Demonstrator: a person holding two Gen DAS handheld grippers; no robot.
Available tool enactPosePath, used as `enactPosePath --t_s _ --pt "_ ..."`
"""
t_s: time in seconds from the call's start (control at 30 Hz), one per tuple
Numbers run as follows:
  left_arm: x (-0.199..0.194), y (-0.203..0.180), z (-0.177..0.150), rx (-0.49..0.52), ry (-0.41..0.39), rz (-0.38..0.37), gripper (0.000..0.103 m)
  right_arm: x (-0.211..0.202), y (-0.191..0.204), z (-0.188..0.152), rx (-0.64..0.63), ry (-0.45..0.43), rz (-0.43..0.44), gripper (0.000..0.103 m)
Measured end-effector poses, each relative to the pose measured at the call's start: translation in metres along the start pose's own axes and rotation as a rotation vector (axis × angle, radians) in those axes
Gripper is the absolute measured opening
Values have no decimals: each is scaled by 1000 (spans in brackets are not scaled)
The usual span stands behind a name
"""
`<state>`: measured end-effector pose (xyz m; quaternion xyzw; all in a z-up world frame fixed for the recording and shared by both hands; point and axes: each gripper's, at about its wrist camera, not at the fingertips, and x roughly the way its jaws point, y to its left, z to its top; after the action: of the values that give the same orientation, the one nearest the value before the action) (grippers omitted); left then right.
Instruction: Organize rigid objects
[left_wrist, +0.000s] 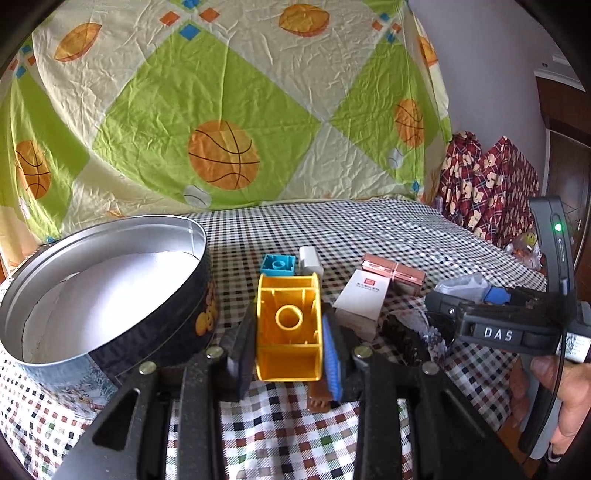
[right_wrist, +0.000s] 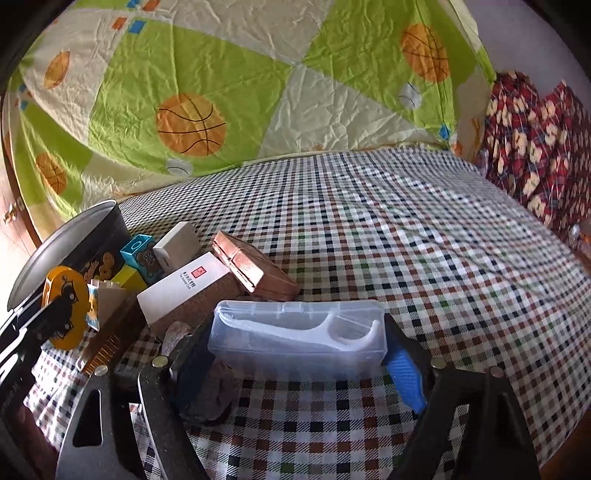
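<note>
My left gripper (left_wrist: 288, 347) is shut on a yellow toy block (left_wrist: 290, 328), hollow side toward the camera, held just right of a round open tin (left_wrist: 110, 295) with a white lining. In the right wrist view that block (right_wrist: 68, 306) shows at the left beside the tin (right_wrist: 74, 236). My right gripper (right_wrist: 295, 365) has a clear plastic box of floss picks (right_wrist: 299, 338) lengthwise between its jaws, with both pads against the box ends. The right gripper's body (left_wrist: 495, 325) shows at the right of the left wrist view.
Loose items lie on the checked cloth (right_wrist: 406, 258) right of the tin: a blue block (left_wrist: 277, 264), a small white box (left_wrist: 310, 258), a copper-coloured box (left_wrist: 393, 271), a white-topped box (left_wrist: 364, 297) and a brown comb (left_wrist: 319, 400). A basketball-print sheet (left_wrist: 221, 110) hangs behind.
</note>
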<state>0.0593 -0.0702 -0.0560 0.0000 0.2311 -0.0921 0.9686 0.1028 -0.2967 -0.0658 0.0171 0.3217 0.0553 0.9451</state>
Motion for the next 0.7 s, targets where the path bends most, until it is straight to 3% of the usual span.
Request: enactPosePath --t_s 0.43,0.7 --pt "-9 8 -1 -48 -58 8 30 -33 11 4 -69 -207 7 84" --pt "-15 12 -2 -67 -90 40 30 -35 3 5 -24 -271 62 84"
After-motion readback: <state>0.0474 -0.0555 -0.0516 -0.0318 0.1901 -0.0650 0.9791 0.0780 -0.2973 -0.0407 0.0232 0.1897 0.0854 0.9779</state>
